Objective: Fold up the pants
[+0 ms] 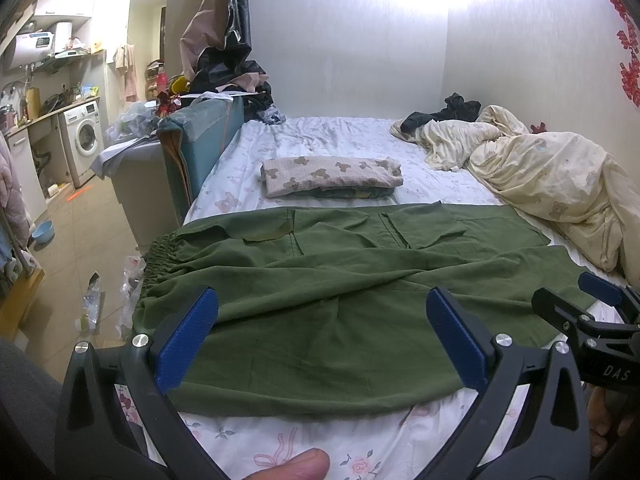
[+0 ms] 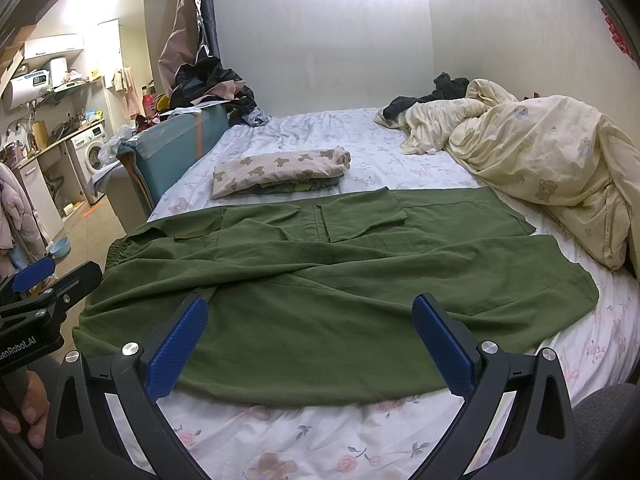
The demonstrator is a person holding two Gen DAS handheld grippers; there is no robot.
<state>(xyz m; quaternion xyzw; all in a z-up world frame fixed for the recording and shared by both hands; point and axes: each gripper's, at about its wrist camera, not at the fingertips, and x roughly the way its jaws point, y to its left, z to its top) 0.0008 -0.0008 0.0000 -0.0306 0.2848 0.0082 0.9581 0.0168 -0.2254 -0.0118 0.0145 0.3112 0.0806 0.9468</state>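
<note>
Green pants [image 1: 320,300] [image 2: 320,292] lie spread sideways across the near part of the bed, the elastic waistband [image 1: 158,256] at the left edge and the leg ends to the right. My left gripper [image 1: 320,320] hovers open above the near leg, nothing between its blue pads. My right gripper [image 2: 310,324] is likewise open over the near leg, holding nothing. Each gripper shows in the other's view: the right gripper [image 1: 588,300] at the right edge, the left gripper [image 2: 44,276] at the left edge.
A folded bear-print cloth [image 1: 332,176] [image 2: 280,172] rests on the floral bed sheet [image 1: 320,448] beyond the pants. A crumpled cream duvet [image 1: 552,184] fills the right side. A blue headboard [image 1: 200,148] with piled clothes stands left; floor clutter and a washing machine [image 1: 84,136] lie further left.
</note>
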